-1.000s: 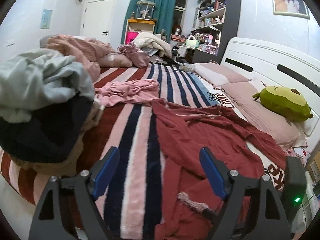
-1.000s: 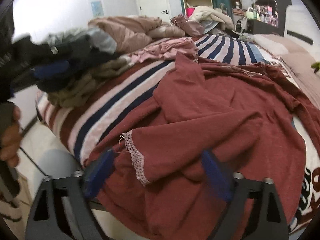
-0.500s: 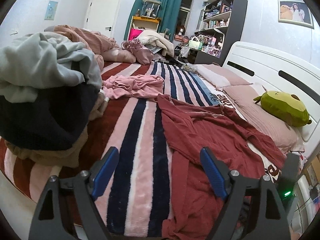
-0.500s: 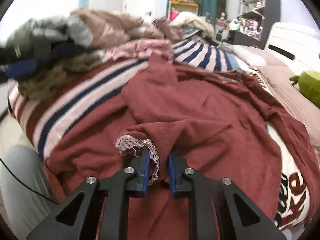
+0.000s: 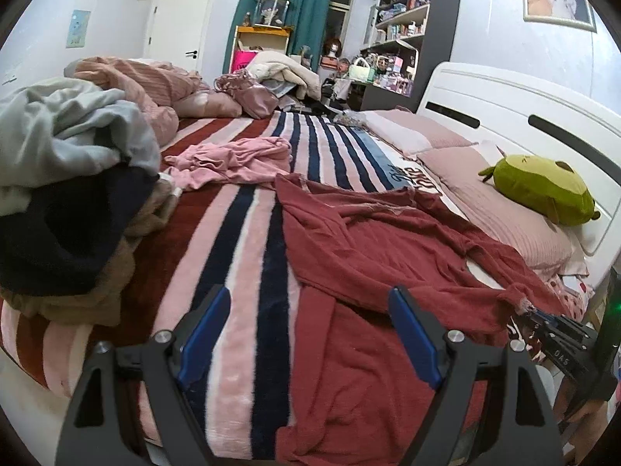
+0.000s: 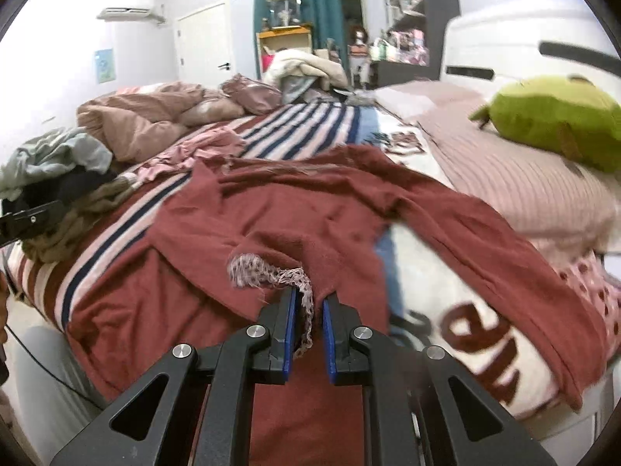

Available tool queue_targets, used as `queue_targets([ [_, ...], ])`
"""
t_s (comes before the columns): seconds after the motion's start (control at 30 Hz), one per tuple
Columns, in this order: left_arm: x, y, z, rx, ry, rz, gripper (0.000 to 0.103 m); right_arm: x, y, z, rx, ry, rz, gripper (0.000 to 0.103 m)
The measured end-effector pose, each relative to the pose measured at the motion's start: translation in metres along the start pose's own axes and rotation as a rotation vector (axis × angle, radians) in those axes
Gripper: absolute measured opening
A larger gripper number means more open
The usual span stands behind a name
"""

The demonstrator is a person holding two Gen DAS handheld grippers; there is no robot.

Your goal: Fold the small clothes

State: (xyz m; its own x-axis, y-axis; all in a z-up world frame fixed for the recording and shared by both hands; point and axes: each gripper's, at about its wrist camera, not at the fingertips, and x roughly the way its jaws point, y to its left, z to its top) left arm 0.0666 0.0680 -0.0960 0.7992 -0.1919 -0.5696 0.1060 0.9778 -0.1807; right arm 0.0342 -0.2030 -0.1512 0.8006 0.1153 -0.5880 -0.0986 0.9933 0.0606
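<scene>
- My right gripper [image 6: 308, 324] has its jaws clamped on the lace-trimmed edge [image 6: 268, 272] of the red garment [image 6: 310, 217], with a bunch of the cloth pinched between the blue pads.
- My left gripper [image 5: 310, 334] has its jaws wide apart with nothing between them; it hangs over the near edge of the bed, one finger above the striped blanket [image 5: 240, 240] and the other above the red cloth.
- The red garment lies spread across the blanket, from the near edge of the bed towards the pillows; the part I hold is lifted off the surface, and one long piece runs off towards the side of the bed by the headboard [image 5: 516, 112].
- In the left view my right gripper [image 5: 543, 320] shows at the far right, with the garment's corner drawn out to it.
- A pink garment [image 5: 236, 159] lies crumpled farther up the blanket, just beyond the red one.
- A heap of grey, dark and tan clothes [image 5: 66, 178] sits at the left side of the bed.
- A green plush toy [image 5: 539, 186] rests on the pink pillow [image 5: 504, 221] by the headboard.
</scene>
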Motion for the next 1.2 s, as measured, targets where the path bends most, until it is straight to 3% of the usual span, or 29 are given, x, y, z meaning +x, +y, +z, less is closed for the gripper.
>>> queue_targets([
  [0.27, 0.013, -0.018, 0.0, 0.04, 0.044, 0.01, 0.081, 0.0, -0.022, -0.031, 0.037, 0.065, 0.045, 0.011],
  [0.4, 0.013, -0.019, 0.002, 0.056, 0.045, 0.021, 0.081, -0.026, -0.039, -0.026, 0.091, -0.037, 0.079, 0.052],
  [0.5, 0.01, -0.013, 0.007, 0.045, 0.03, 0.039, 0.081, -0.045, -0.049, -0.008, 0.099, -0.118, 0.101, 0.054],
  [0.6, 0.008, -0.008, 0.009, 0.032, 0.019, 0.042, 0.081, -0.044, -0.052, 0.011, 0.077, -0.14, 0.136, 0.054],
  [0.7, 0.005, -0.007, 0.008, 0.025, 0.012, 0.032, 0.081, -0.017, -0.041, 0.028, -0.015, -0.057, 0.202, 0.054],
  [0.8, 0.004, -0.007, 0.006, 0.025, 0.016, 0.023, 0.081, 0.029, -0.023, 0.032, -0.085, 0.095, 0.237, 0.054],
  [0.87, 0.003, -0.005, 0.004, 0.021, 0.016, 0.032, 0.081, 0.054, -0.013, 0.026, -0.107, 0.182, 0.287, 0.052],
  [0.93, 0.003, 0.0, 0.003, 0.007, 0.016, 0.033, 0.082, 0.08, -0.002, 0.015, -0.126, 0.273, 0.282, 0.051],
  [1.0, 0.002, 0.004, 0.002, -0.002, 0.017, 0.037, 0.082, 0.094, 0.002, 0.007, -0.117, 0.317, 0.262, 0.036],
  [1.03, 0.002, 0.006, 0.001, -0.003, 0.017, 0.04, 0.082, 0.093, 0.003, 0.005, -0.11, 0.307, 0.263, 0.032],
  [1.1, 0.002, 0.009, 0.001, -0.005, 0.017, 0.045, 0.082, 0.089, 0.003, 0.005, -0.097, 0.285, 0.27, 0.004],
  [1.2, 0.003, 0.015, 0.0, -0.021, 0.02, 0.044, 0.084, 0.076, 0.001, 0.007, -0.095, 0.232, 0.238, 0.003],
])
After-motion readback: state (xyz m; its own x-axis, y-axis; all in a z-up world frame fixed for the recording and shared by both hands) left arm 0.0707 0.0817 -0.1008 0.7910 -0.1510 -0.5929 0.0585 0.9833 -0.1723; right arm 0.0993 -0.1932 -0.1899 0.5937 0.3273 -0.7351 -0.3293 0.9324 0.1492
